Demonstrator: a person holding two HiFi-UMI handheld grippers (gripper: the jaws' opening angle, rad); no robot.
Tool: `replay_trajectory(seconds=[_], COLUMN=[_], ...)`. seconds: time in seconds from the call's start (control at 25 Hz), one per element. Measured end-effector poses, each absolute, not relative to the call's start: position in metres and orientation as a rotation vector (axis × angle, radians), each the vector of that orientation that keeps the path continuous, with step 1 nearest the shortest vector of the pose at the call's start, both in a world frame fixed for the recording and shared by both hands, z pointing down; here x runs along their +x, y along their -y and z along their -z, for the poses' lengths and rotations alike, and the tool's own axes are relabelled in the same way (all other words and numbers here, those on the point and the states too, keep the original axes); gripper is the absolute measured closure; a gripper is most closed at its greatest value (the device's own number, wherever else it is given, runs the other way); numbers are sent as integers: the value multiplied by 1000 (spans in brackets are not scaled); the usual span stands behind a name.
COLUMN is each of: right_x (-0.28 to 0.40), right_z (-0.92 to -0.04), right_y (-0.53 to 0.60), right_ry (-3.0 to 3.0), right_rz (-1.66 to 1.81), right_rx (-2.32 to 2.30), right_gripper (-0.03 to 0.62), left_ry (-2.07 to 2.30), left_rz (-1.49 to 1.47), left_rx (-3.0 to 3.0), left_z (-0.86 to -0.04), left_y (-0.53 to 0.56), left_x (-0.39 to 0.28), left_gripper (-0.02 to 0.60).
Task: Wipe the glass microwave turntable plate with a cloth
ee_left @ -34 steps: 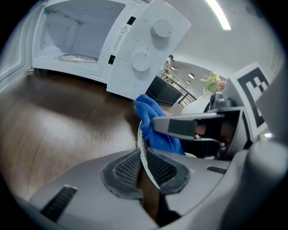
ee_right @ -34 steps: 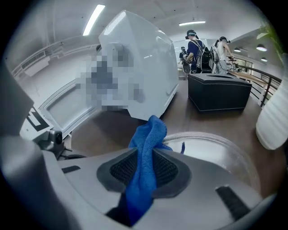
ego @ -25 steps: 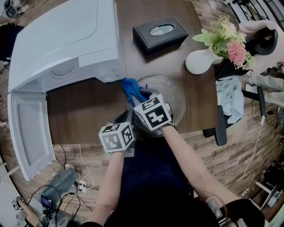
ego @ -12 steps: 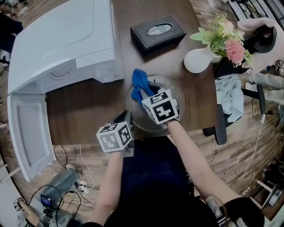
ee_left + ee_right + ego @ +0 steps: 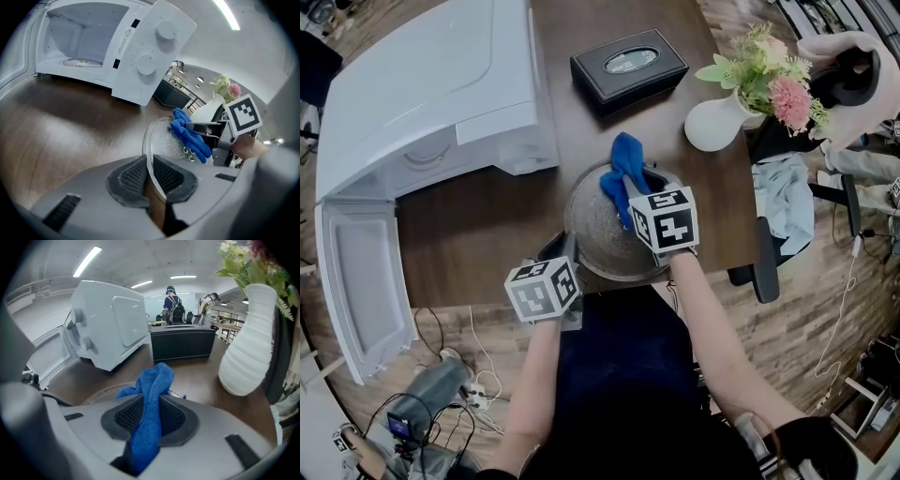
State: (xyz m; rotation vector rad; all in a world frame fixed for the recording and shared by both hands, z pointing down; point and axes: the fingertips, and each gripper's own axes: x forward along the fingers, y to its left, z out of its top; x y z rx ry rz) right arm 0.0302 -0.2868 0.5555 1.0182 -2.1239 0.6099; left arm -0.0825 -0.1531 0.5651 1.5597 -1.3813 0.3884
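- One glass turntable plate (image 5: 592,232) sits by the table's (image 5: 478,234) near edge, and the left gripper (image 5: 150,172) is clamped on its rim.
- One blue cloth (image 5: 154,380) is pinched in the right gripper (image 5: 151,414) and lies on the plate's far side.
- One white microwave (image 5: 431,84) has two knobs and its door swung open past the table's edge. Its small label is too tiny to read.
- One black tissue box (image 5: 628,66) and one white vase (image 5: 717,127) of flowers stand behind the plate.
- Bare tabletop lies left of the plate.
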Motion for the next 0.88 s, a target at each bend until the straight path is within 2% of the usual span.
replay_trajectory(seconds=[0.36,0.76,0.88], right_x=[77,78,63], right_z=[-552,-534,-508], right_y=[303,304,287], right_ry=[2066,2069,2161], right_rz=[-529,-444,-556], right_rx=[1157,1200,1203], right_gripper=[508,514,516], left_ry=[1392,1399,1400], left_rz=[-399,-439,-439], left_rx=[1566,1599,1599], left_z=[-565,-565,-565], left_y=[153,152,152], left_x=[-82,-75,-75], left_gripper=[540,535,535])
